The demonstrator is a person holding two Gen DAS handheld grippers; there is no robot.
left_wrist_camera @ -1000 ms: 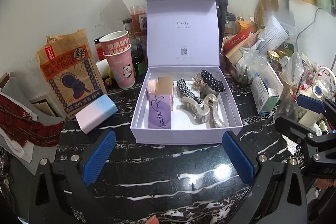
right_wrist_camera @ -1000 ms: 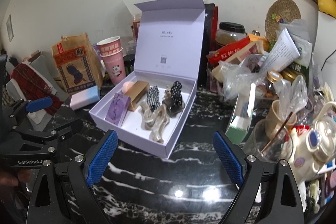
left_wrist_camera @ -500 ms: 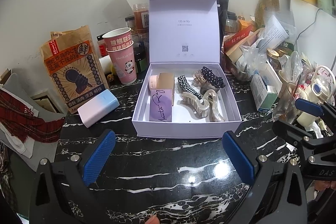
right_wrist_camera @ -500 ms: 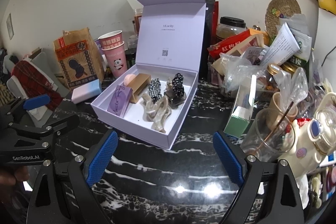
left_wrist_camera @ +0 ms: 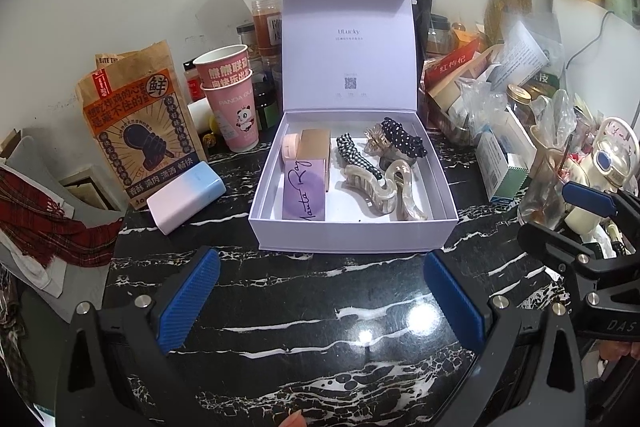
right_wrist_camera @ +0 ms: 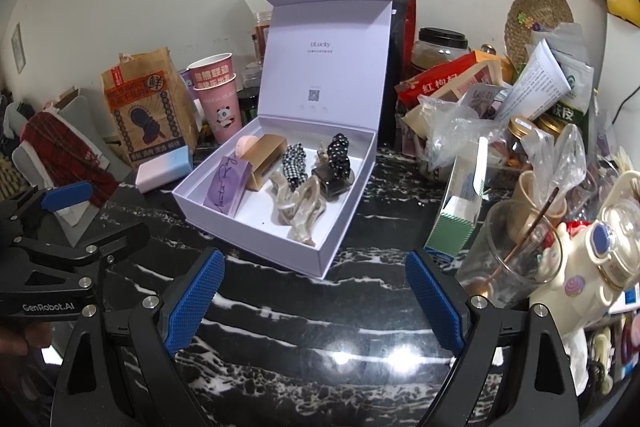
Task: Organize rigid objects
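Two grippers hover over the black marble counter (left_wrist_camera: 320, 315), each with its blue-padded fingers spread wide and nothing between them. The left gripper (left_wrist_camera: 320, 297) faces the lavender box (left_wrist_camera: 352, 233) squarely from just in front of its near wall; the right gripper (right_wrist_camera: 316, 291) stands off the box's near right corner, seeing it at an angle. Neither touches the box.

The box sits open, its lid (left_wrist_camera: 348, 43) upright at the back. Inside, along the left wall, lie a purple card (left_wrist_camera: 304, 193) with script writing, a gold carton (left_wrist_camera: 316, 151) behind it and a pink round piece (left_wrist_camera: 290, 145) at the back left corner. To the right of these, in the box's middle, is a checked hair clip (left_wrist_camera: 352, 155), with a black dotted hair clip (left_wrist_camera: 402, 141) and a small clear claw clip (left_wrist_camera: 376, 143) toward the back right. Two pale marbled claw clips (left_wrist_camera: 384, 189) lie nearer the front wall.

Left of the box, a pink-to-blue case (left_wrist_camera: 186, 197) lies on the counter, with stacked paper cups (left_wrist_camera: 232, 99) and a printed paper bag (left_wrist_camera: 136, 127) behind it. Right of the box stand a green-and-white carton (right_wrist_camera: 460, 211) and a glass (right_wrist_camera: 508, 247).
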